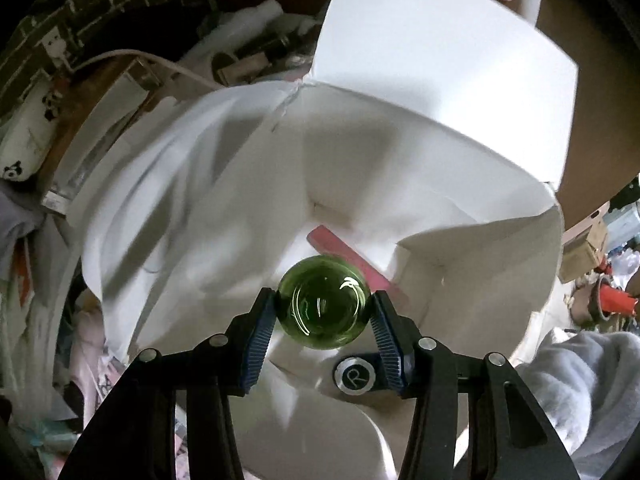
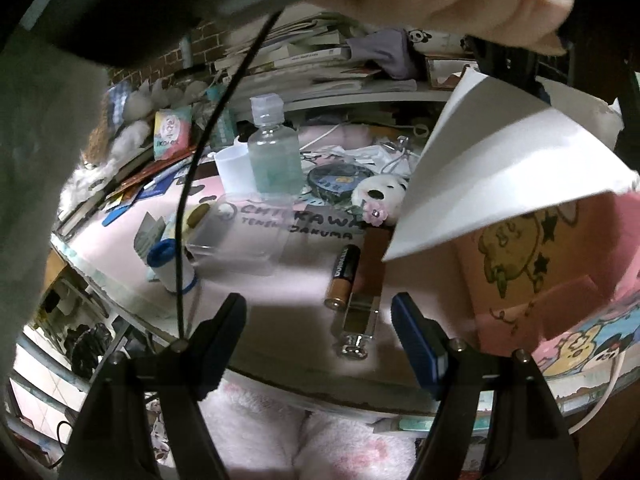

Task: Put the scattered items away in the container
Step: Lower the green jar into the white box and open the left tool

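Because the green ball (image 1: 324, 307) is round and slick, the left gripper (image 1: 325, 312) pinches it at its widest line, 1 ribbed finger (image 1: 262, 330) pressed on each side, so it cannot squirt forward. It hangs between the fingertips over the open white box (image 1: 460, 160), whose flaps stand up beyond and beside the fingers, a hold that looks meant for a drop inside. A pink bar (image 1: 352, 262) lies on the box floor just past the fingertips, and a round black cap (image 1: 355, 375) lies beneath the right-hand finger. Being a sphere, the ball has no long axis and points nowhere. The right gripper (image 2: 319, 340) holds nothing, its 2 fingers spread wide above the table's near edge; a battery (image 2: 344, 276) and a small glass bottle (image 2: 360, 312) lie between and just beyond them, long axes running away from the fingers.
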The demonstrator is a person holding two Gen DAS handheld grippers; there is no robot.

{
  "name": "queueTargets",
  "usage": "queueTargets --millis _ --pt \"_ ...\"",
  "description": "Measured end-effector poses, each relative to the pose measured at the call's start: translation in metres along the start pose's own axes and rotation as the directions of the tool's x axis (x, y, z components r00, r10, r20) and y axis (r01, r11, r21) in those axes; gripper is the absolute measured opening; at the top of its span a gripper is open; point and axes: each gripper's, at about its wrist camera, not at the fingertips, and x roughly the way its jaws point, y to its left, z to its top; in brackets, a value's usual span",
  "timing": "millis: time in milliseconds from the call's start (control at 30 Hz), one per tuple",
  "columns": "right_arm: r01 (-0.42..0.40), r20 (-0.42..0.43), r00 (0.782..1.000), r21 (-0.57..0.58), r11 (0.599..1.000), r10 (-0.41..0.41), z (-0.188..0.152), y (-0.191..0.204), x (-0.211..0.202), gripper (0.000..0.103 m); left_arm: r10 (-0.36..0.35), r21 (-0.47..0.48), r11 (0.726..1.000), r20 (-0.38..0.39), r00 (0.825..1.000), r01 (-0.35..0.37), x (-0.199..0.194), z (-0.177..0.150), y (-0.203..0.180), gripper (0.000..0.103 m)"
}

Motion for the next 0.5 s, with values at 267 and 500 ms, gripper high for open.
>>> queueTargets --millis 267,500 --pt "0.007 0.001 1.000 0.010 1.000 -0.007 0.000 -0.004 -0.001 0.072 0.001 0.011 1.000 0.007 1.000 -0.001 -0.003 -0.001 0.000 0.042" --pt "0.030 0.022 0.999 0.020 0.999 -0.030 0.000 -0.008 -0.006 0.072 -0.007 0.012 1.000 0.057 0.998 0.006 -0.019 -0.003 0.000 0.052"
